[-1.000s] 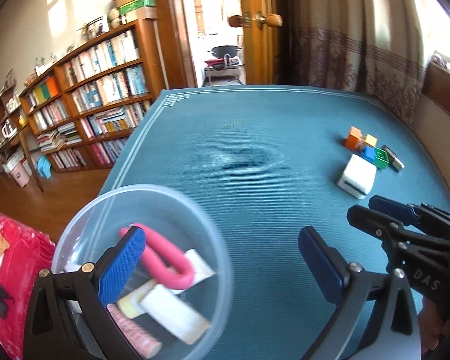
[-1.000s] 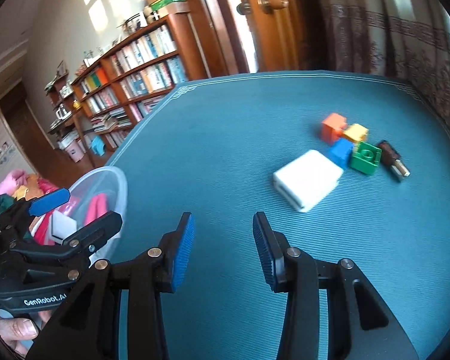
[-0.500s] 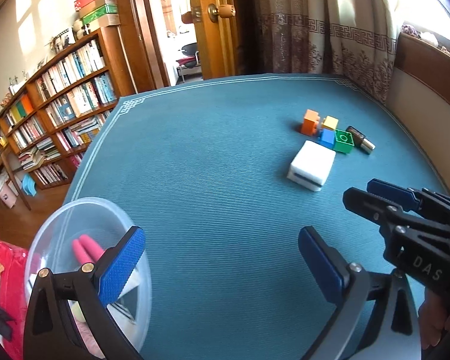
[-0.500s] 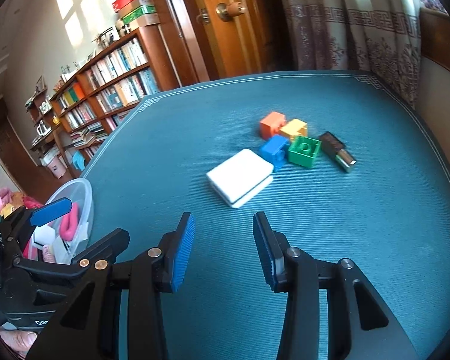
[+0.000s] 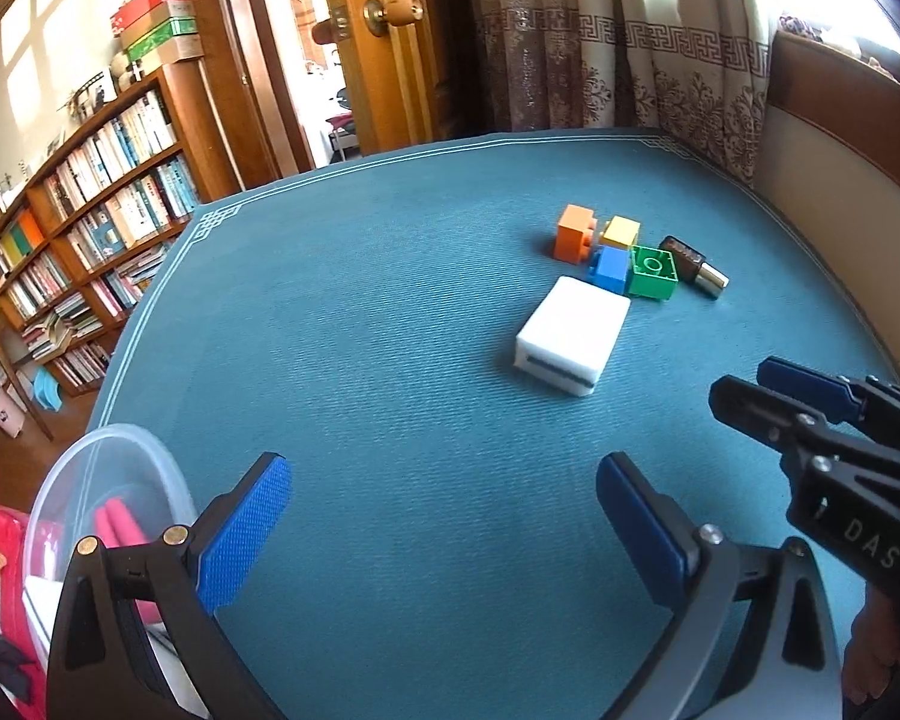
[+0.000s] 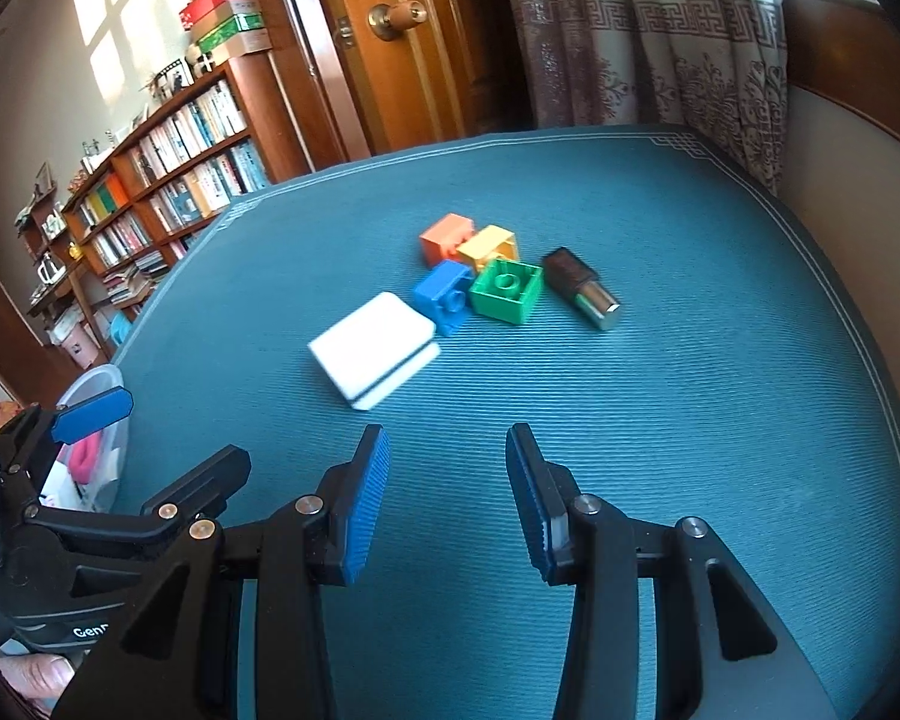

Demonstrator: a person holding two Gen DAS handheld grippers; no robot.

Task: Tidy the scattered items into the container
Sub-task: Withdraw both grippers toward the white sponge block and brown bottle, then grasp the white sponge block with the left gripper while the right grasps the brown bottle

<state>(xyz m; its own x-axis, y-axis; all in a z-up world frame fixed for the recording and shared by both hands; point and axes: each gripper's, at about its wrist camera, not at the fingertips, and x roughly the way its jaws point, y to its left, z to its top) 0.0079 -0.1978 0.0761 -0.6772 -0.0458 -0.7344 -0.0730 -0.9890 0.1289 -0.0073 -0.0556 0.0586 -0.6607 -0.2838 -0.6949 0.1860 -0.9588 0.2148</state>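
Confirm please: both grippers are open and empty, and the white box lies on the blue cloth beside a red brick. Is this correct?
Not quite. The brick beside the white box is blue, not red, as the right wrist view shows. Both the left gripper and the right gripper are open and empty.

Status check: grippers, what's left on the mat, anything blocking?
Left gripper and right gripper open, empty. White box, four blocks, dark cylinder outside tub. Path clear.

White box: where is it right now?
The white box lies on the teal mat, ahead and slightly left of the right gripper, with the blue block touching its far corner.
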